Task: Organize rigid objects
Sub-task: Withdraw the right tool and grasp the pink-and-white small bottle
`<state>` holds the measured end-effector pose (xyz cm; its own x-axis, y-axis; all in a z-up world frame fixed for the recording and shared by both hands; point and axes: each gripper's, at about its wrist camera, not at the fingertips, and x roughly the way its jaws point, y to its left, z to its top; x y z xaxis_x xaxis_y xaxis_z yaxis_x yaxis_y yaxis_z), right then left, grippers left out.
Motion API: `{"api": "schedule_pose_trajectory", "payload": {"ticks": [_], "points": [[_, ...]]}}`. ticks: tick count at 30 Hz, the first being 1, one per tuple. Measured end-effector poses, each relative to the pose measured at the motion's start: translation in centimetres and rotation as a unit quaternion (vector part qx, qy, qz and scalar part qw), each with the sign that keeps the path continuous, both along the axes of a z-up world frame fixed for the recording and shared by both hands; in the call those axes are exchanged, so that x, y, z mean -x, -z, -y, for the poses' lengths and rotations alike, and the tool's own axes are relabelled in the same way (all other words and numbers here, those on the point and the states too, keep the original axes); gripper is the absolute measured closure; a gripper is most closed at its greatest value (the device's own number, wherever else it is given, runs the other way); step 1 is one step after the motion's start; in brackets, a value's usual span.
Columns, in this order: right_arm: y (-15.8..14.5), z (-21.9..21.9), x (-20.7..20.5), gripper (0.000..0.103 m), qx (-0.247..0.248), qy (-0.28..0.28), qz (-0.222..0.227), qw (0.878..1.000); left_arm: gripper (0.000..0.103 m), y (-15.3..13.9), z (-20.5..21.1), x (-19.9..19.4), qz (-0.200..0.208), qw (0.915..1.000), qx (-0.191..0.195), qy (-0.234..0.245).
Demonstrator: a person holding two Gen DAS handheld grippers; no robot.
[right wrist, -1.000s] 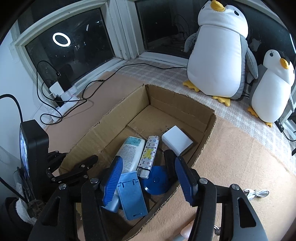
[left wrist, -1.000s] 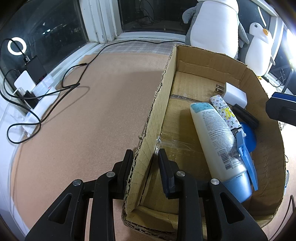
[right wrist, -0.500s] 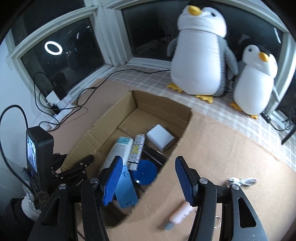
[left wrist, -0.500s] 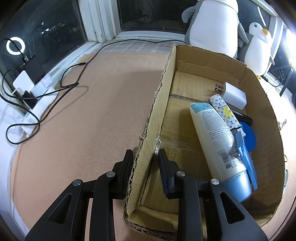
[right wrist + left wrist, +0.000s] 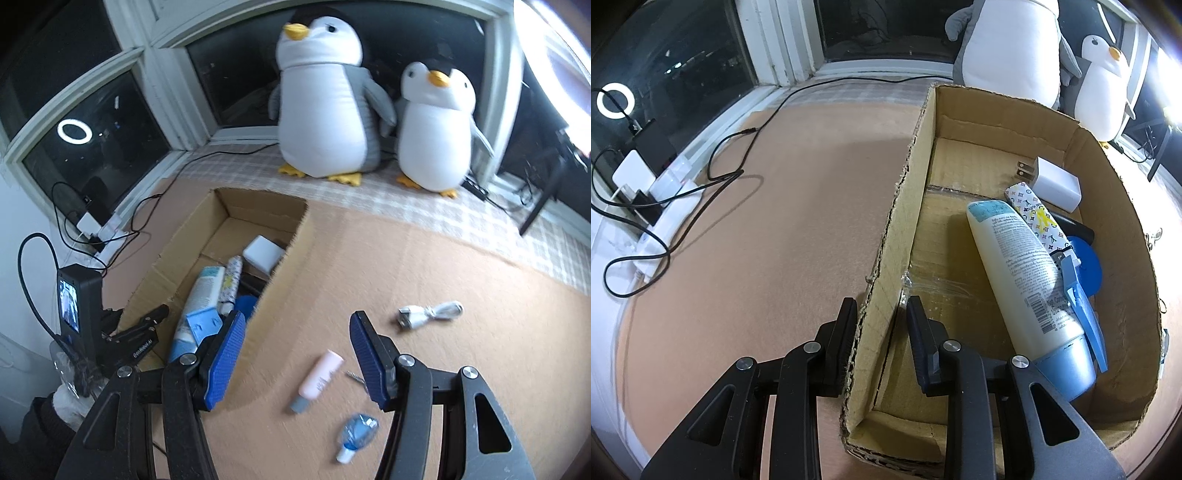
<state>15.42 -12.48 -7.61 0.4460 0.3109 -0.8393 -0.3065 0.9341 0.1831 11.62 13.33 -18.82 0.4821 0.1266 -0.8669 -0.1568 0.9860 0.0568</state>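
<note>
The left gripper (image 5: 881,314) is clenched on the near side wall of the open brown cardboard box (image 5: 1108,177), one finger outside and one inside, steadying it. The right gripper (image 5: 295,347) hangs empty over the tan mat (image 5: 461,266), jaws apart.

Just ahead of it, between its fingers toward six o'clock, lies a small pink tube with a grey cap (image 5: 317,380). It looks light and smooth, likely slippery, with a body that may give a little; I'd take it across the middle, square to its length. At five o'clock from it sits a small clear-blue bottle (image 5: 356,435), and at one o'clock a coiled white cable (image 5: 430,312), soft rather than rigid.

The box already holds a big cream lotion bottle with a blue cap (image 5: 1023,262), a patterned white stick (image 5: 1036,216), a white wall charger (image 5: 1054,181), a round blue disc (image 5: 1087,262) and a blue plastic stand (image 5: 1084,310).

Only the right wrist view shows the loose items on the mat; only the left one shows the grip on the wall clearly. There is also something thin and metallic beside the tube, too small to name.
</note>
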Motion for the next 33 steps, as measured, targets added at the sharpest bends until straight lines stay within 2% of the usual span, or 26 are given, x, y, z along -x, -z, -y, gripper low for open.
{"api": "schedule_pose_trajectory", "payload": {"ticks": [10, 12, 17, 20, 33], "points": [[3.2, 2.0, 0.7, 0.049, -0.011, 0.054, -0.051, 0.997, 0.077, 0.0, -0.2, 0.0, 0.002, 0.9999, 0.001, 0.013], [4.1, 1.9, 0.9, 0.057, -0.014, 0.059, -0.063, 0.996, 0.077, 0.0, -0.2, 0.1, 0.003, 0.9999, 0.003, 0.014], [6.2, 0.9, 0.9, 0.062, -0.01, 0.065, -0.083, 0.994, 0.077, 0.0, -0.3, 0.1, 0.006, 0.9997, 0.004, 0.022], [7.2, 0.5, 0.6, 0.07, -0.007, 0.075, -0.094, 0.993, 0.077, 0.0, -0.4, 0.1, 0.007, 0.9997, 0.008, 0.024], [9.6, -0.5, -0.4, 0.073, 0.019, 0.1, -0.126, 0.987, 0.077, 0.0, -0.6, 0.0, 0.011, 0.9994, 0.016, 0.029]]}}
